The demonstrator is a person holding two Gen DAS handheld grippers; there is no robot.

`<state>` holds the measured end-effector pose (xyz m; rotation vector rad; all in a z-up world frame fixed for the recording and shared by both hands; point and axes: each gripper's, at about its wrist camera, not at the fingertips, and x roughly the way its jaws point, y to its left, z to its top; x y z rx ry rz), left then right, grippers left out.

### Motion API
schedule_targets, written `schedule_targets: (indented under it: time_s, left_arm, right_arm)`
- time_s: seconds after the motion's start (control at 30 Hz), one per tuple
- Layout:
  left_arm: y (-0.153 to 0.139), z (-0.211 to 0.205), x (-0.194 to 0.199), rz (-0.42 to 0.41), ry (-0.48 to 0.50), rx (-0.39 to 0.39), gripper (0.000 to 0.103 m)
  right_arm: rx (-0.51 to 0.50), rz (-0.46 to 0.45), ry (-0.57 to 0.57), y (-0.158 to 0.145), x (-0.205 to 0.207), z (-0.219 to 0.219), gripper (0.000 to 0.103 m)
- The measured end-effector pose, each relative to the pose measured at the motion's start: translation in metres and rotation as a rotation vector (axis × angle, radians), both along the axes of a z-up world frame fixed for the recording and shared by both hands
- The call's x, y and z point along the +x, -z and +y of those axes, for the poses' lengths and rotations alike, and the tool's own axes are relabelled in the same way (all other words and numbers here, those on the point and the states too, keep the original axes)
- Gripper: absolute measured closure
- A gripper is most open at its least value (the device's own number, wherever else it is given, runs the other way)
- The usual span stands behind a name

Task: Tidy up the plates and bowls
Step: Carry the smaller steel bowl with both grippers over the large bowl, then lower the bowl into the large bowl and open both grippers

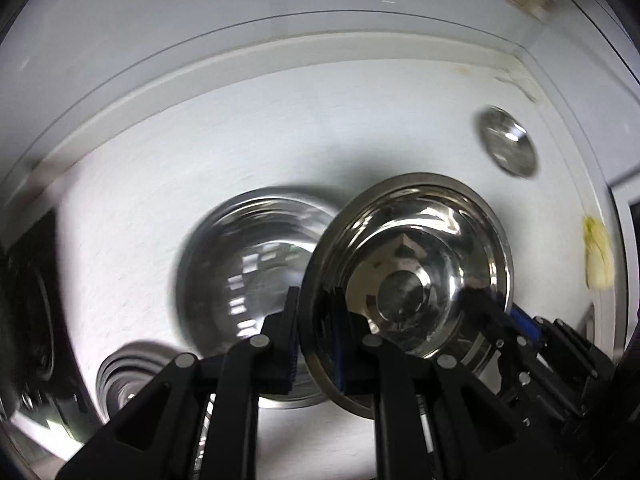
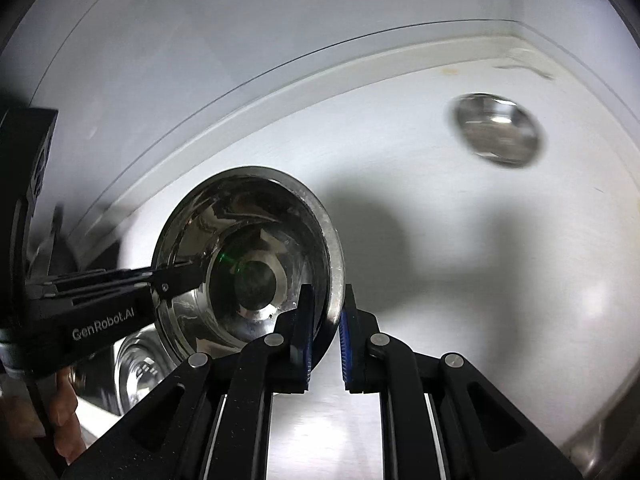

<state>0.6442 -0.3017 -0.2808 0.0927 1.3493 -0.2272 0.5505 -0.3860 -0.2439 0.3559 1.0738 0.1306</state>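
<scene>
Steel rim sits pinched between the blue pads of the left claw [image 1: 316, 340], which is clamped on the near-left edge of a shiny bowl [image 1: 408, 268]. The right claw [image 2: 324, 336] grips the same bowl [image 2: 248, 264] on its opposite edge, jaws pressed together on the rim, so the bowl hangs tilted between the two claws, its hollow facing both cameras, clear of the white bench [image 1: 240, 128]. Seen from the right wrist, the left claw's black arm reaches in from the left and bites the far-left rim. Below and left of the held bowl, a larger bowl [image 1: 248, 272] rests on the bench, blurred. Nearer left lies a stack of smaller dishes [image 1: 124, 380]. Far right, well apart, a small steel bowl [image 1: 508, 140] stands alone on the bench.
</scene>
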Motion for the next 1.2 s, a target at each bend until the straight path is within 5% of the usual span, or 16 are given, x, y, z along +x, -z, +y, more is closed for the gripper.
schedule_targets:
  time_s: [0.37, 0.7, 1.2]
  left_arm:
    - [0.043, 0.074, 0.01, 0.089, -0.112, -0.007, 0.09]
    - [0.075, 0.068, 0.016, 0.126, -0.126, 0.02, 0.089]
    - [0.084, 0.04, 0.015, 0.1, -0.118, 0.062, 0.085]
  right_arm:
    - [-0.039, 0.103, -0.126, 0.039, 0.021, 0.07, 0.092]
    - [-0.054, 0.156, -0.164, 0.061, 0.036, 0.087, 0.092]
    - [-0.065, 0.133, -0.219, 0.062, 0.04, 0.084, 0.092]
